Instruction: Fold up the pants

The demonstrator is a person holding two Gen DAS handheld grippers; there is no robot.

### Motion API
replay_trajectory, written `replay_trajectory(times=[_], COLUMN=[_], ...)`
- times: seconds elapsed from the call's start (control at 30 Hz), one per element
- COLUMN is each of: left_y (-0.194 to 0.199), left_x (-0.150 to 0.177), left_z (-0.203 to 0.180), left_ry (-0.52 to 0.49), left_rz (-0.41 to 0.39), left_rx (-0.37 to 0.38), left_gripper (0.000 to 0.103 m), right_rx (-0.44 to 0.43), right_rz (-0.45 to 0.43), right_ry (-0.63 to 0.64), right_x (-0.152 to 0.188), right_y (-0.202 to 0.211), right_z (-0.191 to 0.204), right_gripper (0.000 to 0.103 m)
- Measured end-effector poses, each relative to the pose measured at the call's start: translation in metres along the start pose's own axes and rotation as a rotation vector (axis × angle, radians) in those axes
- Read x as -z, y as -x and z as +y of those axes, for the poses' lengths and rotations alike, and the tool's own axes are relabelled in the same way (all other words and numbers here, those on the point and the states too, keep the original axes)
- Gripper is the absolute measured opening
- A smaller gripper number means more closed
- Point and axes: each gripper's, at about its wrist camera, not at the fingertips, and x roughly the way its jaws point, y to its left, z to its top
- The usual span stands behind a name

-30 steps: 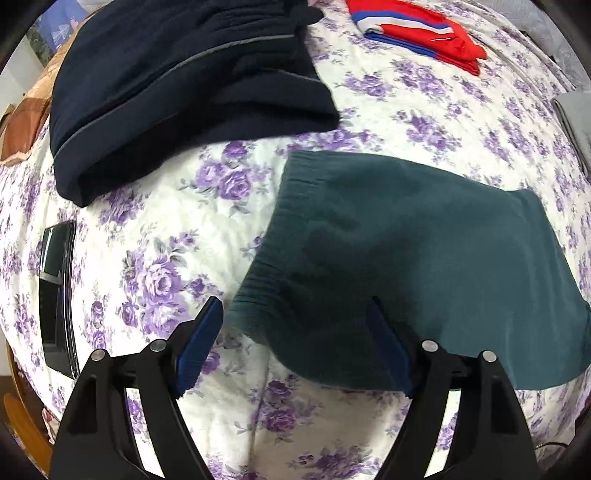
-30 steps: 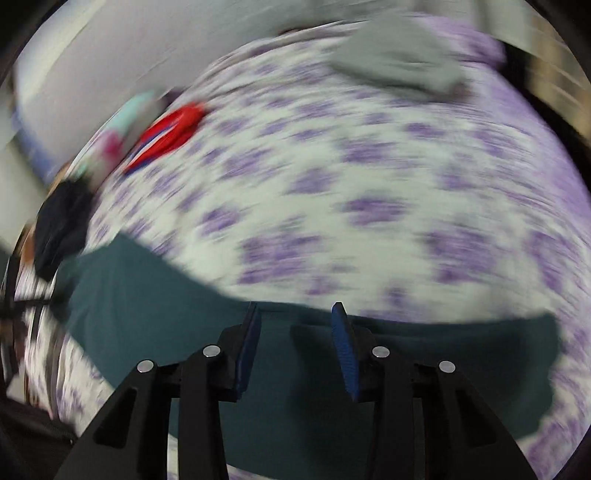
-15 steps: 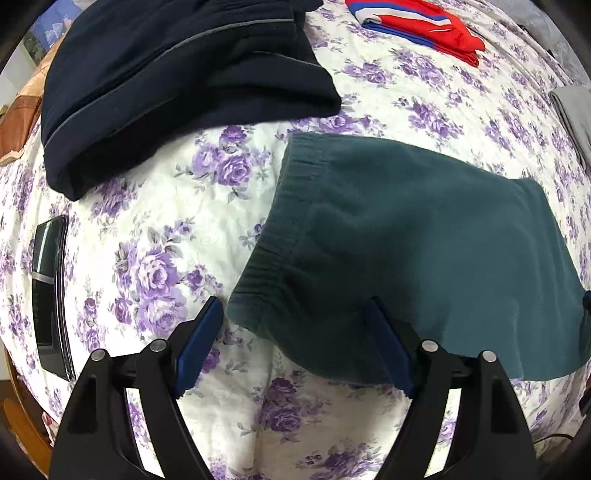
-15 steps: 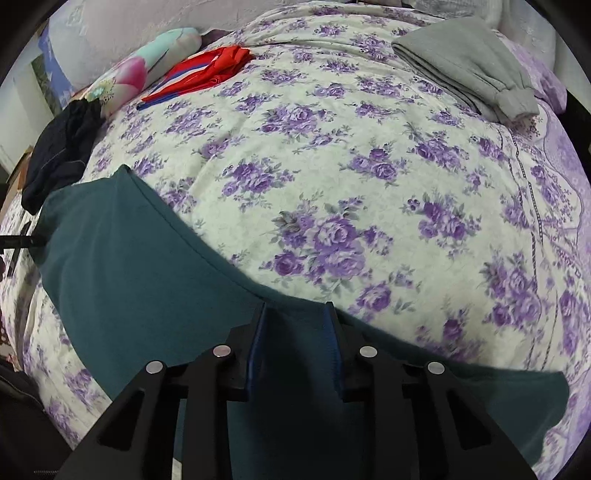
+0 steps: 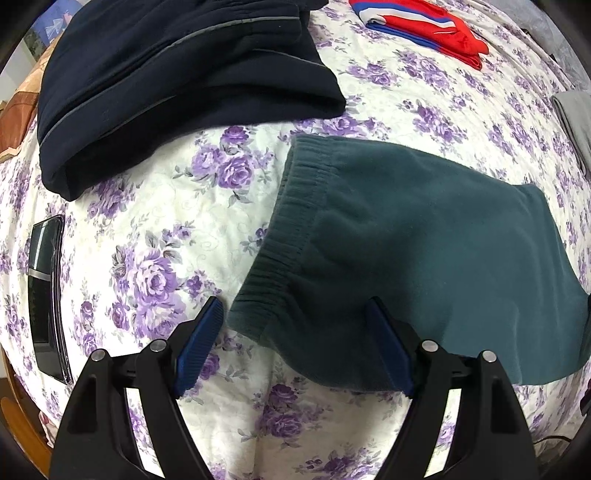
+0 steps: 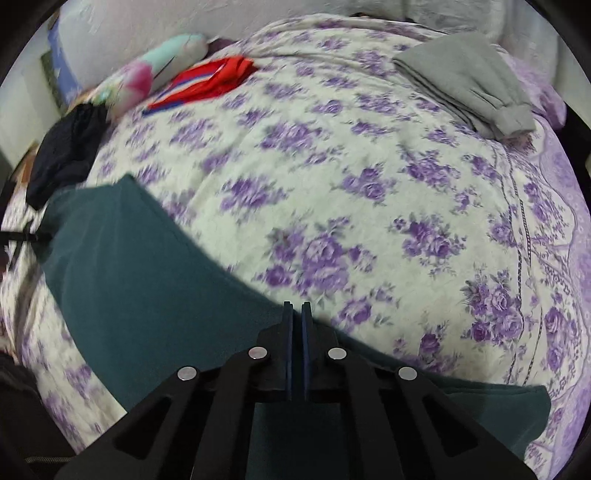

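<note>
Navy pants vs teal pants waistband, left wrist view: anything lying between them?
Nothing: in the left wrist view only bare floral bedsheet separates the folded navy pants from the teal pants and their waistband.

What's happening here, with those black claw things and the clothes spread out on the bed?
A person with a clamp tool in each hand is folding the dark green pants on a flowered bedspread. The right gripper is pinched shut at the edge of the pants. The left gripper is wide open, its fingers on either side of the waistband corner, not yet gripping. Navy pants, a red garment and grey pants lie nearby.
</note>
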Motion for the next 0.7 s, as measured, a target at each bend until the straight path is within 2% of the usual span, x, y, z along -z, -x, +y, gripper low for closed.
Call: replay_trajectory(times=[0.13,0.2,0.23,0.3,0.33,0.47,0.53,0.6,0.7], left_y=[-0.001,0.002,0.006,0.013,0.016,0.015,0.009,0.005,0.003], left_x=[-0.002,-0.002,-0.002,-0.002,-0.002,0.000,0.001,0.001,-0.001], left_z=[0.004,0.006,0.008,0.017,0.023,0.042,0.044,0.040,0.035], left_ry=[0.006,0.005,0.005,0.017,0.030,0.078,0.090,0.102,0.097], left_rz=[0.002,-0.003,-0.009,-0.030,-0.038,-0.031,-0.016,-0.002,0.003], left_rx=[0.004,0.005,0.005,0.003,0.005,0.034,0.040,0.044,0.013], left_gripper=[0.077,0.077,0.077,0.077,0.077,0.077,0.077,0.076,0.068], right_rx=[0.048,0.060,0.063,0.092,0.100,0.038,-0.020,-0.048,-0.123], right_rz=[0.035,0.019,0.018,0.008,-0.009,-0.048,-0.043,-0.035,-0.051], right_ry=[-0.005,-0.005,-0.011,-0.030,-0.057,-0.193,-0.285,-0.363,-0.538], right_x=[0.006,0.007,0.006,0.007,0.008,0.023,0.036,0.048,0.071], right_y=[-0.025,-0.027,-0.025,-0.015,-0.005,0.018,0.023,0.026,0.036], right_z=[0.002,0.003,0.002,-0.003,-0.008,-0.028,-0.037,-0.044,-0.060], right_gripper=[0.005,0.008,0.017,0.030,0.030,0.032,0.039,0.042,0.048])
